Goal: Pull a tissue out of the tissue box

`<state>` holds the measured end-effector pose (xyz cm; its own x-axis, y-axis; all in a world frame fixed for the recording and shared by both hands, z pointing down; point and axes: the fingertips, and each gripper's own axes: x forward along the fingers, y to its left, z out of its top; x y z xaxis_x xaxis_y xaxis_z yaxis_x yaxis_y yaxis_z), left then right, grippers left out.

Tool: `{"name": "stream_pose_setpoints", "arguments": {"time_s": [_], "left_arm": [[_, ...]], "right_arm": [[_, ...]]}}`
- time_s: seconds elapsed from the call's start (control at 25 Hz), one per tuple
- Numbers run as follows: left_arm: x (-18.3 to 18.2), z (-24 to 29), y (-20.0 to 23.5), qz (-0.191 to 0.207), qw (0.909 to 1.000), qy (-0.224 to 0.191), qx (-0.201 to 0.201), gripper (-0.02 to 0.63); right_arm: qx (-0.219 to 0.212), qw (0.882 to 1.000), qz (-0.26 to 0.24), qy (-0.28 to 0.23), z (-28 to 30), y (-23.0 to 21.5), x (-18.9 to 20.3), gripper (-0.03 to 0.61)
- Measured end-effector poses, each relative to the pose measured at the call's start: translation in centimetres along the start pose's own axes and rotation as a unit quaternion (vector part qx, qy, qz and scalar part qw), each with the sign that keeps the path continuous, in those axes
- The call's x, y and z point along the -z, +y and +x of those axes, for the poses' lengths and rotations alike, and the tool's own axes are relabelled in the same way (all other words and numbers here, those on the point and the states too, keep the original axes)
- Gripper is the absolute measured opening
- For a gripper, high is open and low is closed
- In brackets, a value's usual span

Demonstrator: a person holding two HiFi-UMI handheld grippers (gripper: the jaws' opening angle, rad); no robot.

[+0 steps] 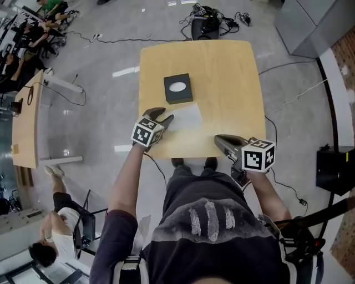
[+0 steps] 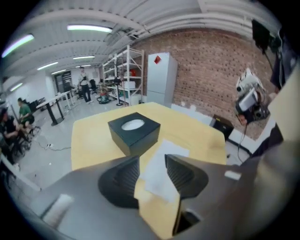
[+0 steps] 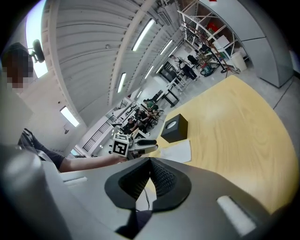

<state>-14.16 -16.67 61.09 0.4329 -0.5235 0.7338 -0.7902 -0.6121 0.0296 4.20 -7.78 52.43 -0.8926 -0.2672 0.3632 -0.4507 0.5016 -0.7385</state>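
White tissue (image 1: 186,116) flat beside blk tissue box (image 1: 178,88).

Grey glossy floor (image 1: 100,122), brick wall (image 2: 211,65), white shelf rack (image 2: 124,70), ceiling strip lights (image 2: 86,28), 2nd wood desk (image 1: 25,127) at L

Bright, even light from long white ceiling strips (image 2: 86,28). Glare spots the glossy grey floor (image 1: 125,71); both gripper views darken at the edges.

We see a wooden table (image 1: 233,100), cables (image 1: 202,10) at 12 o'clock, a second table (image 1: 25,130) at 9, a black box (image 1: 334,169) at 3.
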Motion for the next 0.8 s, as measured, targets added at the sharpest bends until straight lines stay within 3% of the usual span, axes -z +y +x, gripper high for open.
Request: {"name": "stream_pose_setpoints", "arguments": {"time_s": [0.12, 0.24, 0.48, 0.52, 0.56, 0.68, 0.8], "left_arm": [[-1.3, -2.5, 1.6, -0.063, 0.9965, -0.047, -0.026, 0.176], [-2.7, -4.9, 1.5, -0.08, 0.9923, -0.082, -0.047, 0.173], [-5.4, -8.3, 1.0, -0.129, 0.9782, -0.159, -0.033, 0.162], [-5.6, -9.3, 0.9, -0.134, 0.9763, -0.168, -0.028, 0.118], [-6.2, -10.4, 0.1, -0.138, 0.9744, -0.178, -0.014, 0.004], [-8.7, -12.4, -3.9, -0.141, 0.9653, -0.214, 0.05, 0.0], [-10.2, -13.4, -6.4, -0.134, 0.9622, -0.221, 0.086, -0.002]], "right_arm": [[-0.019, 1.0, -0.008, -0.01, 0.6, 0.9, -0.8, -0.003], [-0.037, 0.999, -0.018, -0.017, 0.9, 1.8, -1.2, -0.003], [-0.067, 0.996, -0.043, -0.038, 3.1, 2.8, -2.9, -0.003], [-0.073, 0.995, -0.051, -0.037, 3.7, 3.1, -3.2, -0.003], [-0.079, 0.995, -0.057, -0.035, 4.0, 3.6, -3.6, -0.003], [-0.088, 0.993, -0.069, -0.029, 2.8, 4.6, -4.6, -0.003], [-0.084, 0.993, -0.08, -0.03, 1.6, 5.7, -5.4, -0.003]]}}
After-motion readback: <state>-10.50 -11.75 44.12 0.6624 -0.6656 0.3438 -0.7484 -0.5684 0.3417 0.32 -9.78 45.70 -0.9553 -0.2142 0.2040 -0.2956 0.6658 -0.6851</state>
